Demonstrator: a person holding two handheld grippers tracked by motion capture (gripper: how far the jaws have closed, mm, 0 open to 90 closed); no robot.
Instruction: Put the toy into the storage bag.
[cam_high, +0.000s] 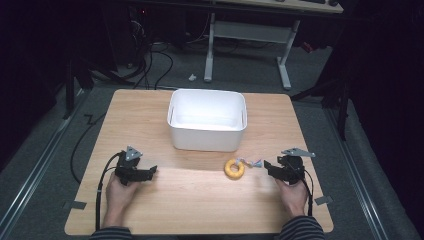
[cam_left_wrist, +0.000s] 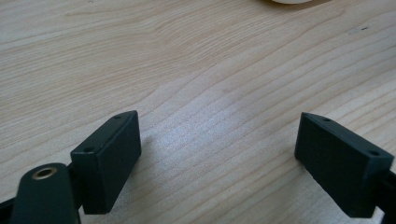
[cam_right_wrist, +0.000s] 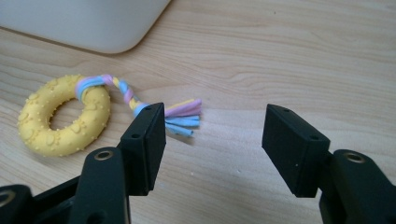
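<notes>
Both claws released and resting on tabletop (cam_high: 150, 125), right claw (cam_right_wrist: 212, 140) just short of yellow ring toy (cam_right_wrist: 63, 116) beside white bin (cam_high: 207, 120), left claw (cam_left_wrist: 219, 158) idle; likely pre-grasp, next calling for advance onto tassel (cam_right_wrist: 184, 116).

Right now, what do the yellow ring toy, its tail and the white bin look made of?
Ring toy: likely soft rubber, matte yellow, moulded bumps and paw prints. Tail: looks like braided fabric strips, pink, blue and yellow, frayed end. White bin: probably plastic, smooth, rounded corners, slight sheen. Table: light wood grain, maybe laminate.
</notes>
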